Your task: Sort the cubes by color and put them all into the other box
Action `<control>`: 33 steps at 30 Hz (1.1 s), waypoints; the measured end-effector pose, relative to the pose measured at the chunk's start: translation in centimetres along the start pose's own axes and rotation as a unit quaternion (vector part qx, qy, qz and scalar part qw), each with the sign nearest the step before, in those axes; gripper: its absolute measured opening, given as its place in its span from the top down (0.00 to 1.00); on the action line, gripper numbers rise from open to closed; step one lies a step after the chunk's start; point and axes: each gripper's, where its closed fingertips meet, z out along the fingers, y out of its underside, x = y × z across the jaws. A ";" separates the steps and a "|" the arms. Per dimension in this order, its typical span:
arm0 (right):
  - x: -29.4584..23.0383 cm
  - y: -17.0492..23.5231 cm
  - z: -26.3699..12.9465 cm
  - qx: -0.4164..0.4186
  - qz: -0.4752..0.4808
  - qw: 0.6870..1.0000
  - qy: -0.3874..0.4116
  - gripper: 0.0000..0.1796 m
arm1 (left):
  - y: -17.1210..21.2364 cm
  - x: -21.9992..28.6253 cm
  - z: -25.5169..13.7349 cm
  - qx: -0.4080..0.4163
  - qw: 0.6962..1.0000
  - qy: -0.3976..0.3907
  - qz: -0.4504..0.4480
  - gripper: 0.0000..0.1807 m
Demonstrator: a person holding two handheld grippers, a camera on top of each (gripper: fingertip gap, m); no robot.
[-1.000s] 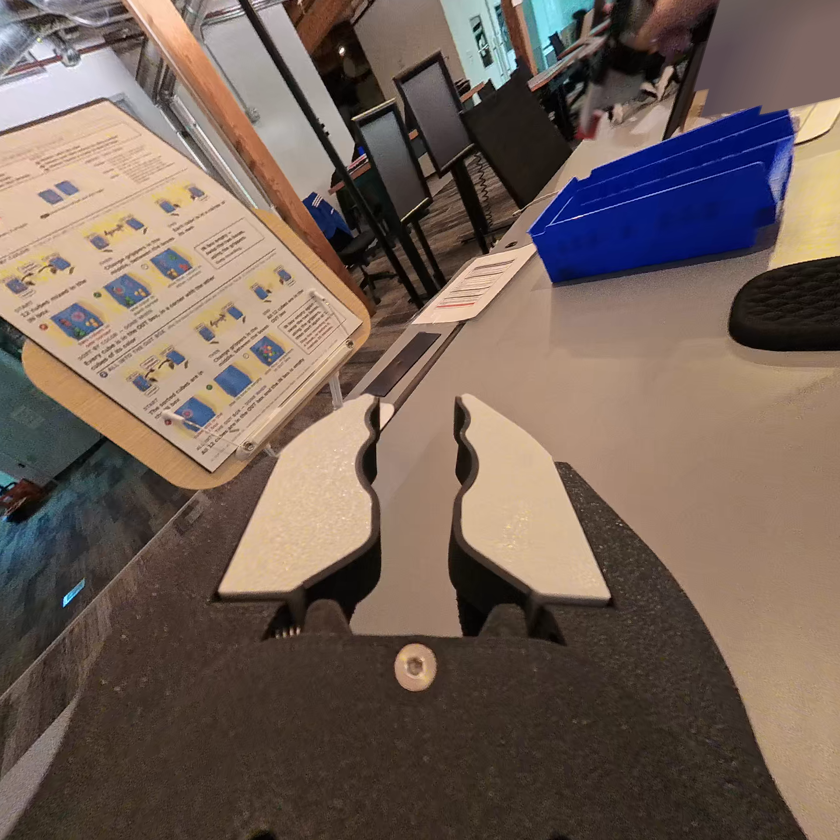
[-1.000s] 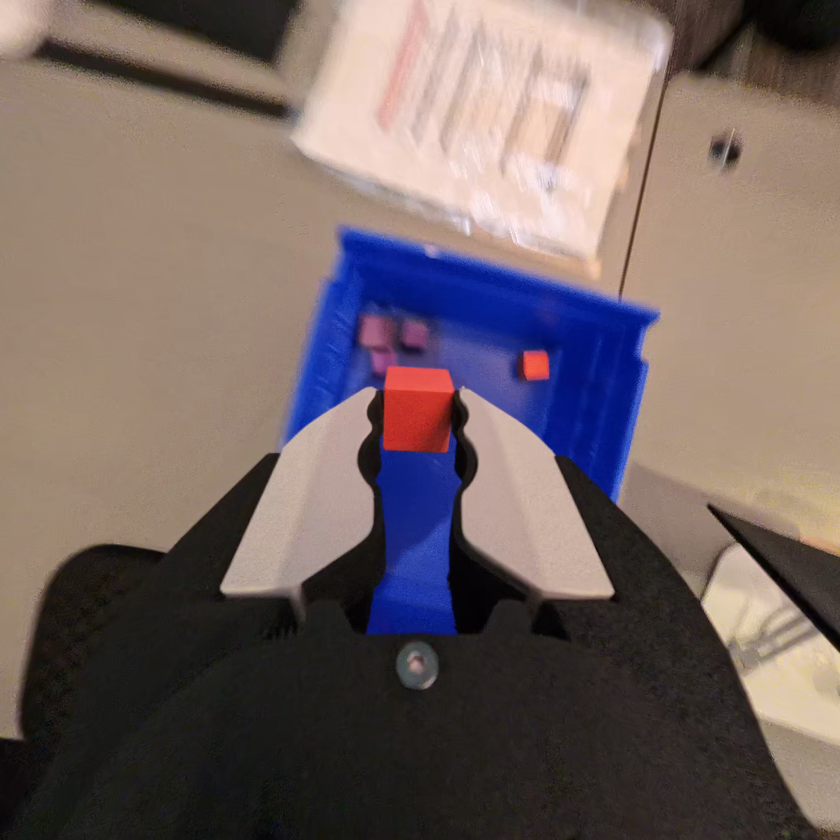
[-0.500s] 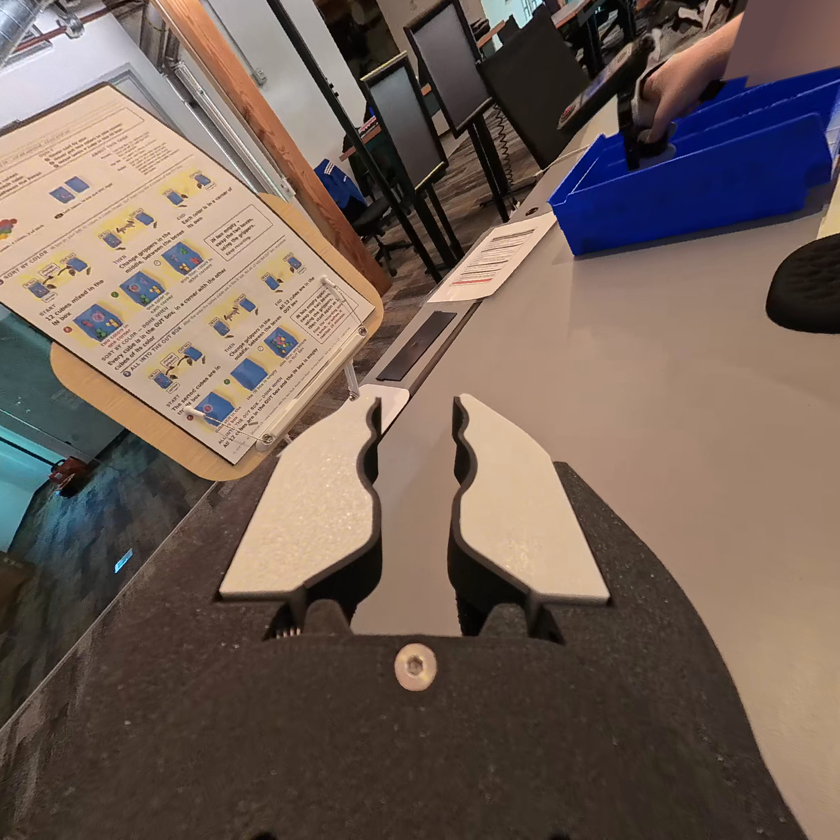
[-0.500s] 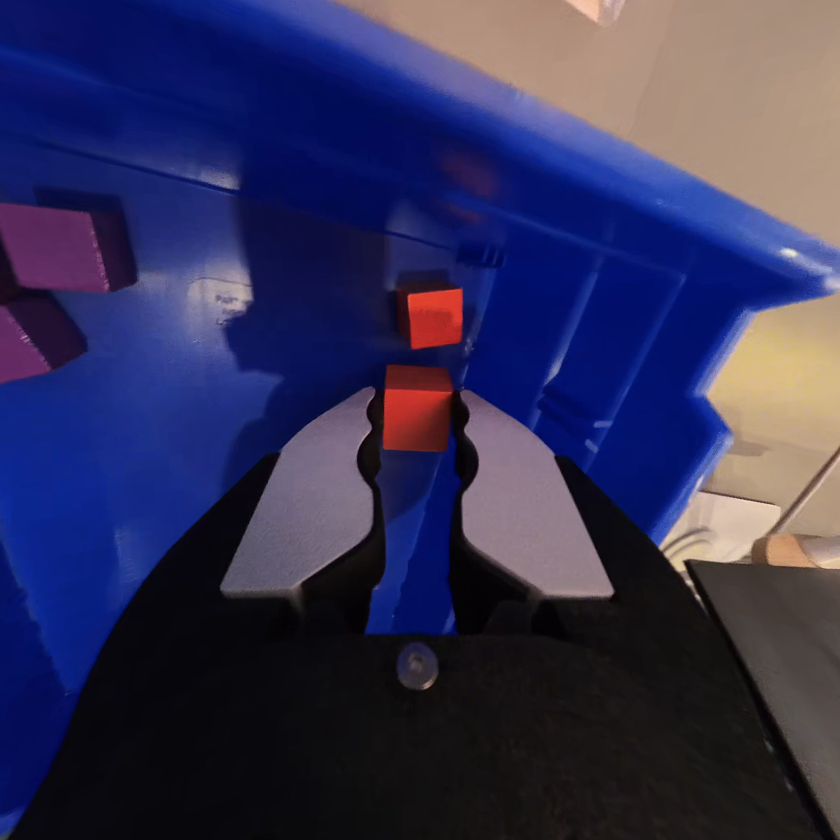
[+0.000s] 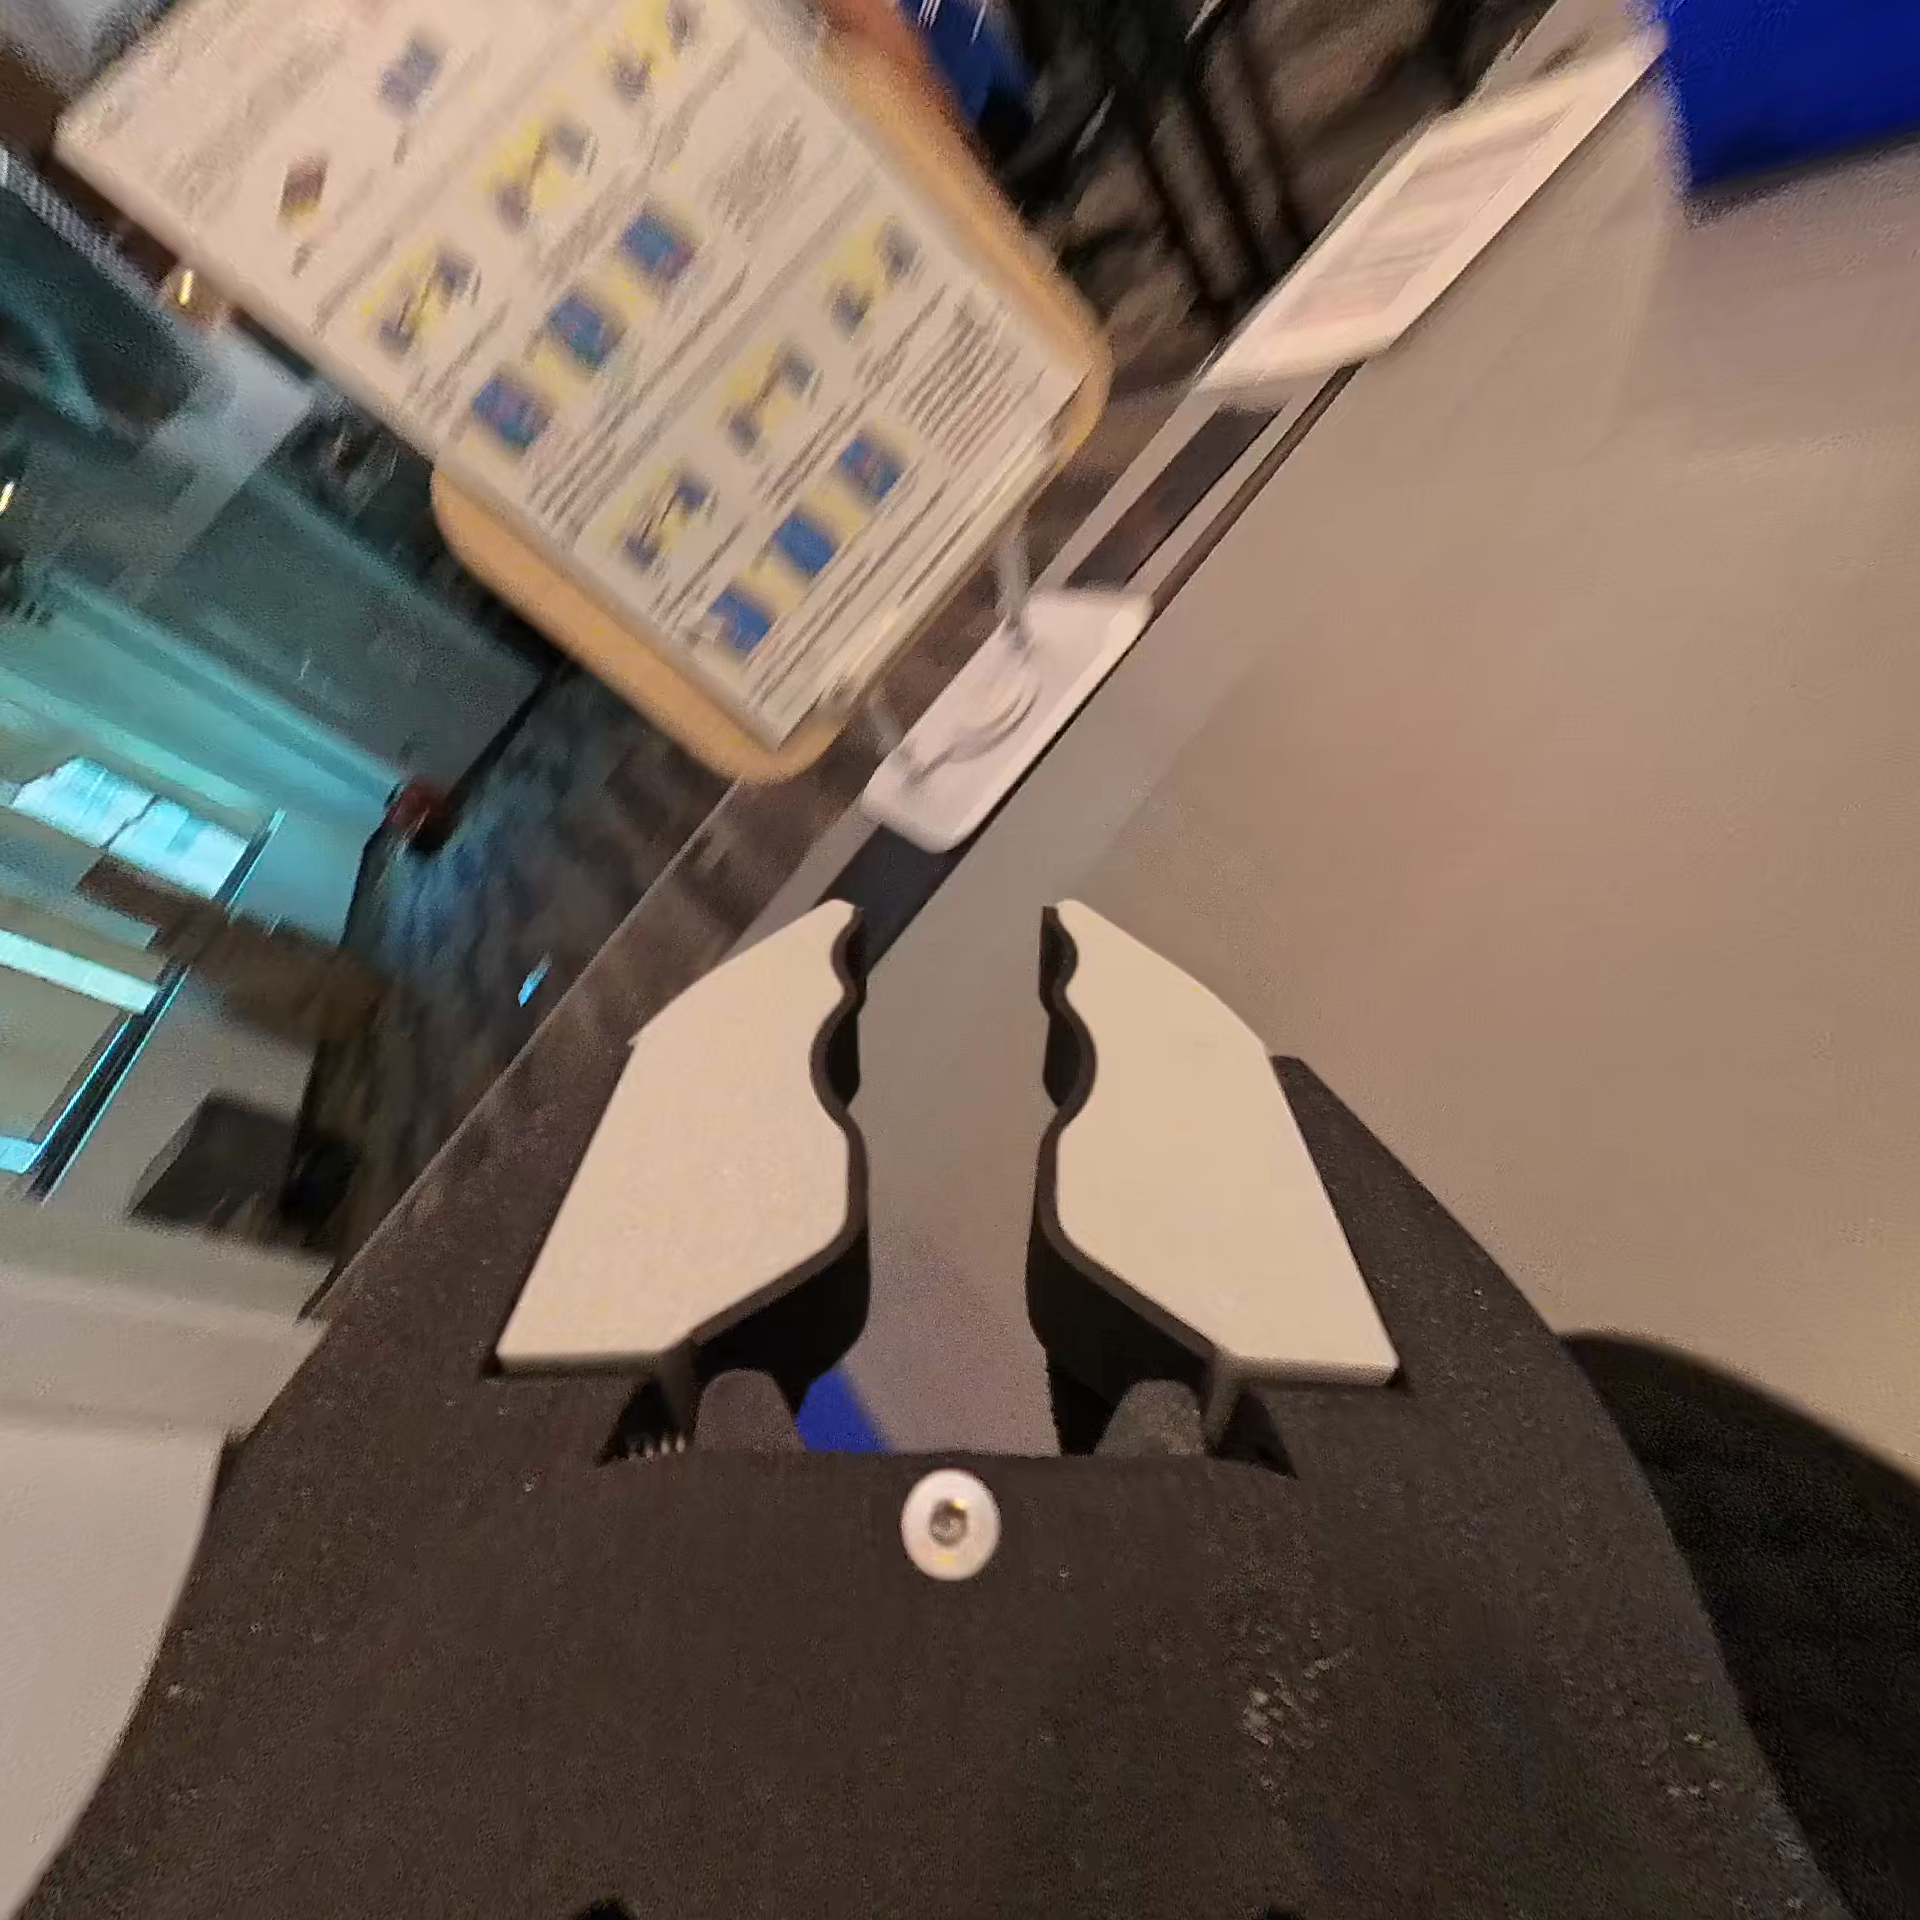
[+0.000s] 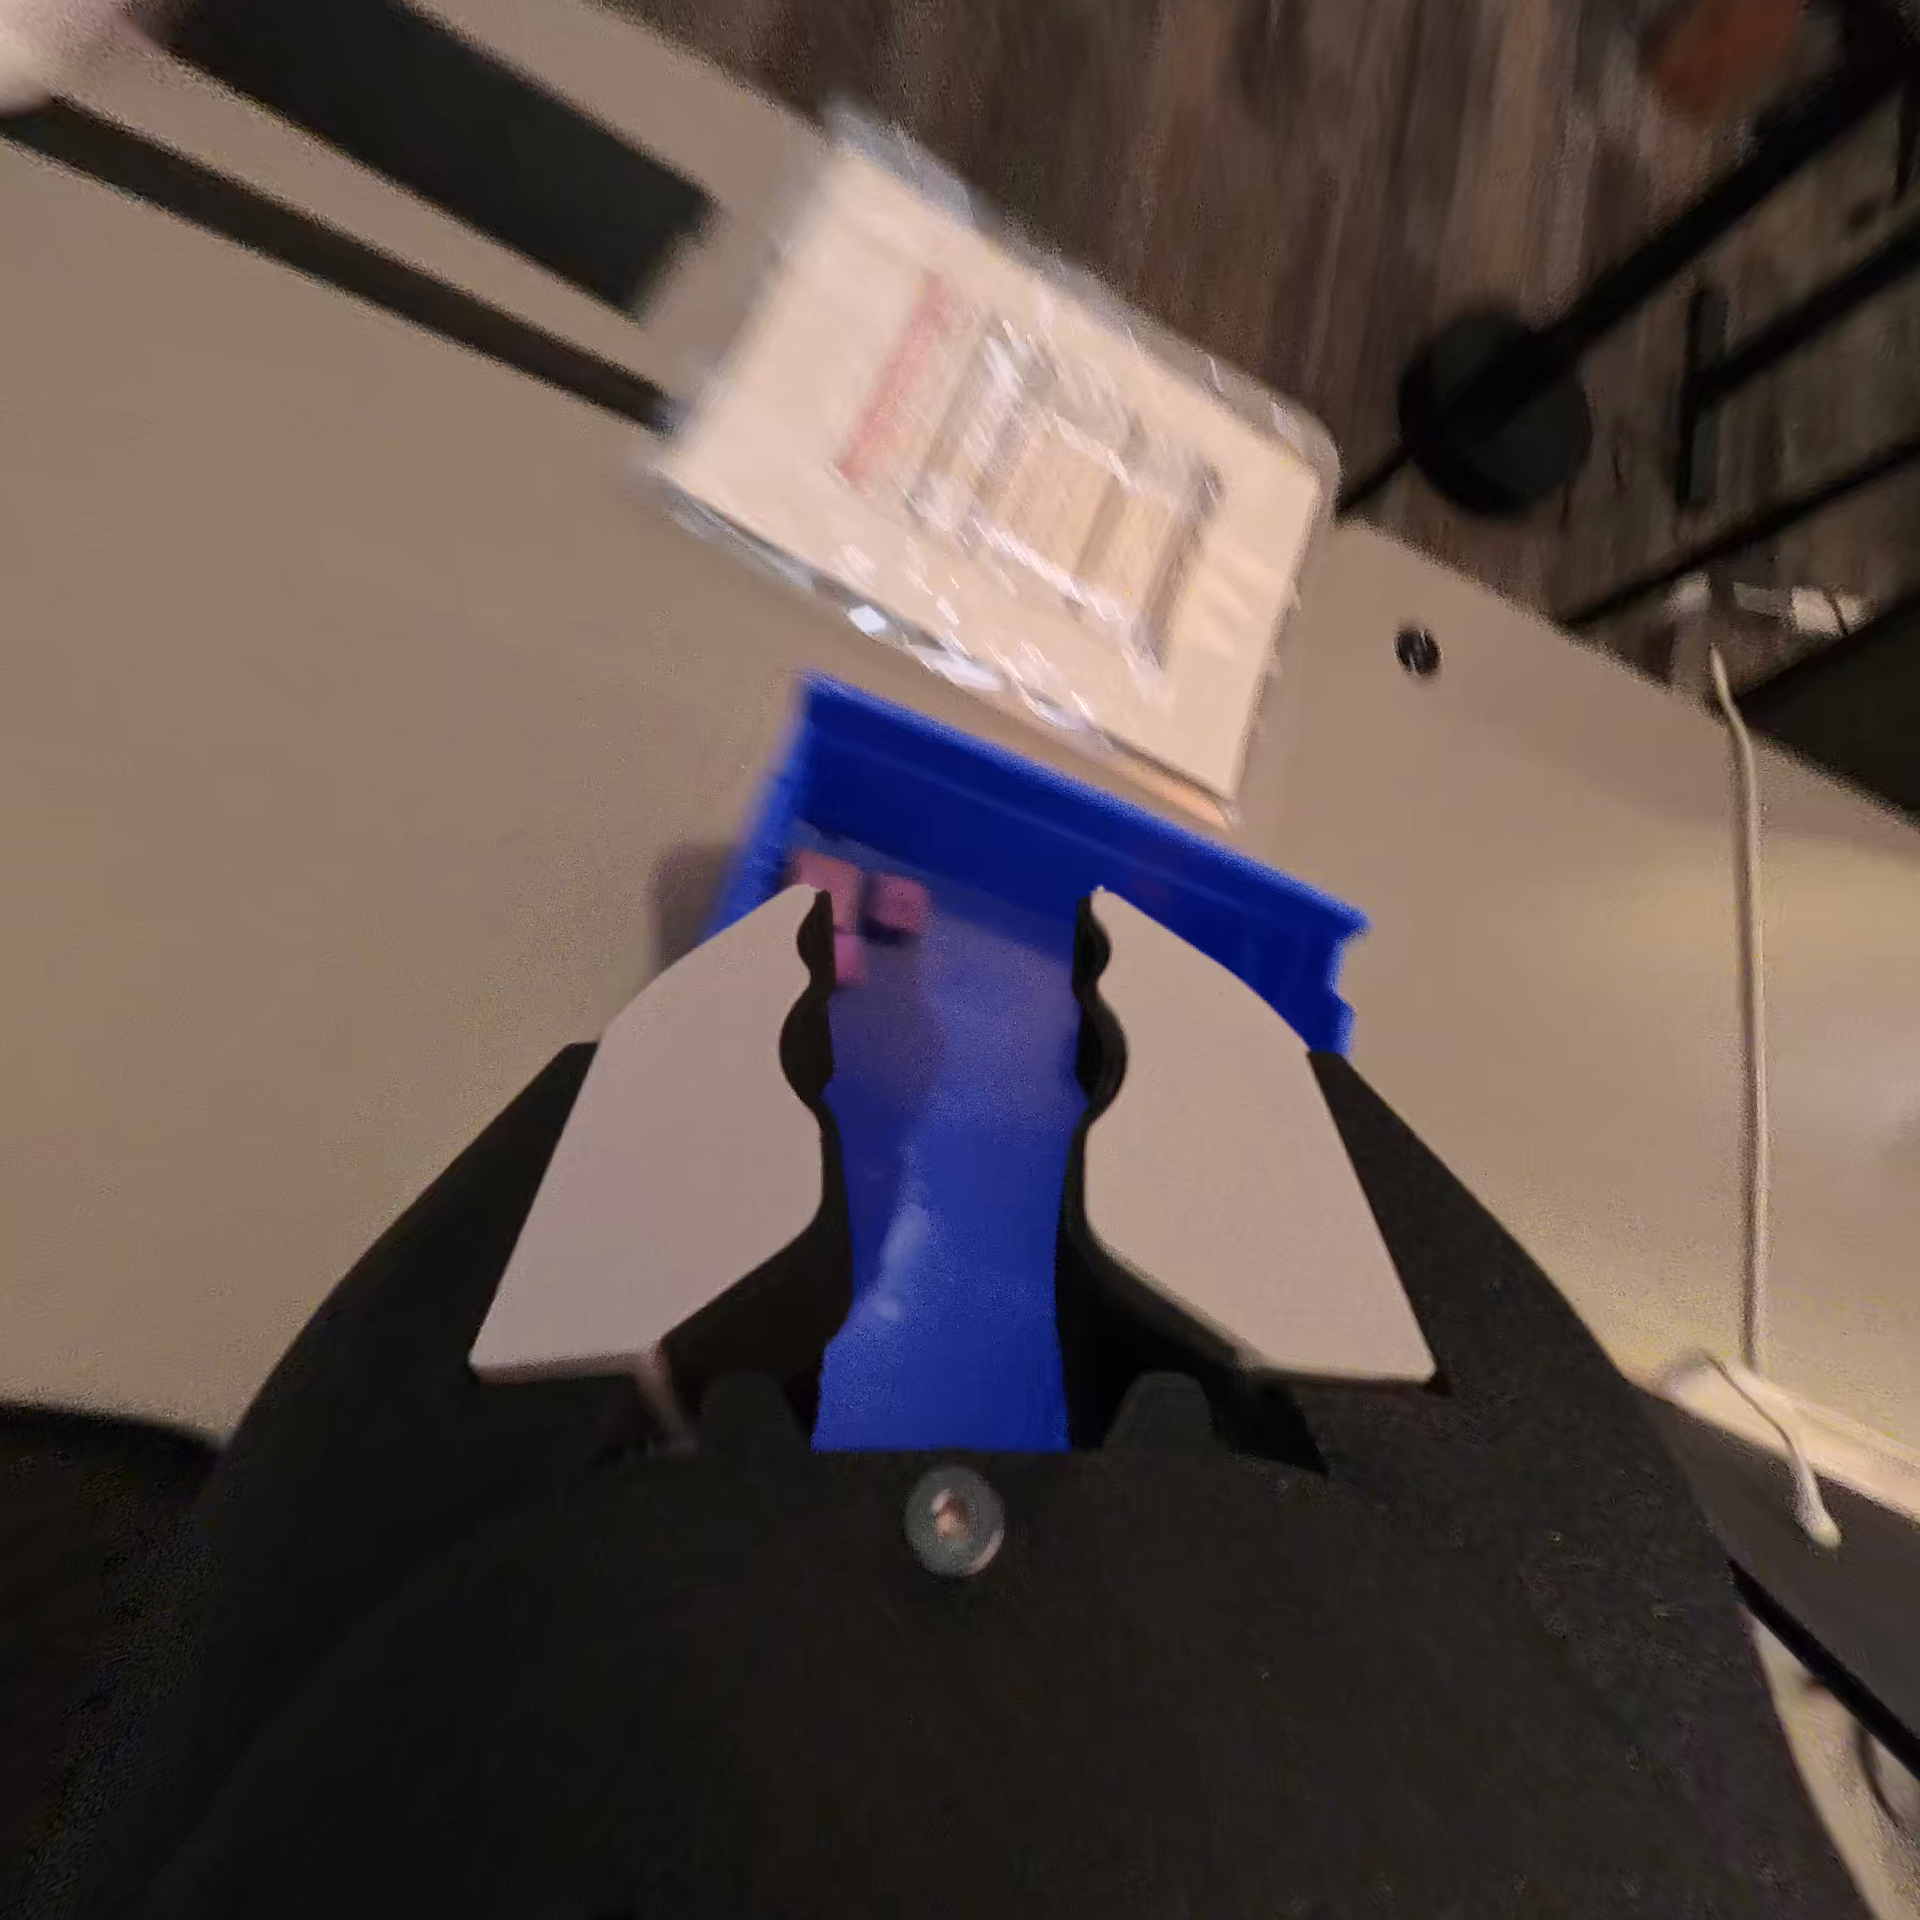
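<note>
- Jaws of the right gripper [image 6: 951,904] stand spread wide with nothing between them, the view down their length falling into a blue box [image 6: 1049,831]
- Right gripper is tilted downward over the near part of that box, its grey fingers [image 6: 686,1143] covering the box's side walls
- Purple cubes [image 6: 878,904] lie clustered at the box's far left corner, just past the left fingertip (blur hides how many); any other cubes are hidden by the fingers
- A laminated sheet [image 6: 1029,457] lies on the table [image 6: 312,727] just beyond the box's far wall, and a white cable [image 6: 1751,935] runs along the right
- Left gripper [image 5: 951,920] has its jaws parted and empty, held low above the bare grey table [image 5: 1507,831] near its edge, rolled so the table edge runs diagonally
- An instruction board [image 5: 623,343] on a clear stand [image 5: 997,717] leans at that edge ahead of the left gripper; a corner of a blue box [image 5: 1787,94] shows at the top right, well apart from it, contents out of view
- Both views are smeared by motion
</note>
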 end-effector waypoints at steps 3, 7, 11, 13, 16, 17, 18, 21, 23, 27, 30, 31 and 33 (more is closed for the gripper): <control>-7.7 -5.0 -5.7 0.116 -0.019 0.988 -0.098 0.77 | 6.2 -5.0 -1.6 -0.103 0.993 -0.046 -0.017 0.82; -17.7 -8.1 -11.1 0.190 -0.075 0.953 -0.225 0.77 | 16.0 -9.5 -4.0 -0.263 0.963 -0.048 -0.037 0.83; -23.2 -9.4 -13.7 0.218 -0.136 0.933 -0.251 0.77 | 23.7 -9.7 -5.5 -0.364 0.927 0.040 -0.081 0.82; -24.9 -9.8 -14.4 0.233 -0.137 0.925 -0.268 0.77 | 26.0 -9.3 -5.4 -0.386 0.915 0.079 -0.093 0.81; -27.3 -9.2 -14.8 0.235 -0.146 0.908 -0.314 0.79 | 28.0 -8.8 -4.3 -0.394 0.909 0.110 -0.087 0.80; -27.7 -8.9 -14.7 0.226 -0.154 0.906 -0.322 0.79 | 28.5 -8.5 -3.9 -0.394 0.907 0.121 -0.087 0.81; -27.9 -8.7 -14.5 0.221 -0.160 0.906 -0.322 0.79 | 29.0 -8.0 -3.6 -0.397 0.903 0.138 -0.089 0.81; -27.9 -7.9 -13.7 0.200 -0.156 0.911 -0.325 0.79 | 30.7 -6.9 -3.2 -0.415 0.888 0.175 -0.094 0.81; -27.7 -7.8 -13.3 0.191 -0.144 0.914 -0.327 0.79 | 31.6 -6.8 -2.9 -0.422 0.883 0.182 -0.094 0.81; -27.8 -7.6 -12.7 0.179 -0.135 0.918 -0.329 0.79 | 31.7 -6.7 -1.9 -0.413 0.882 0.197 -0.114 0.81; -28.0 -7.4 -12.2 0.167 -0.139 0.922 -0.322 0.79 | 32.0 -6.8 -1.7 -0.422 0.875 0.212 -0.109 0.81; -28.1 -7.3 -12.2 0.165 -0.140 0.922 -0.321 0.79 | 32.1 -6.9 -1.7 -0.425 0.872 0.216 -0.108 0.81; -28.3 -7.3 -12.2 0.163 -0.142 0.922 -0.321 0.79 | 32.1 -6.7 -1.7 -0.431 0.865 0.231 -0.112 0.83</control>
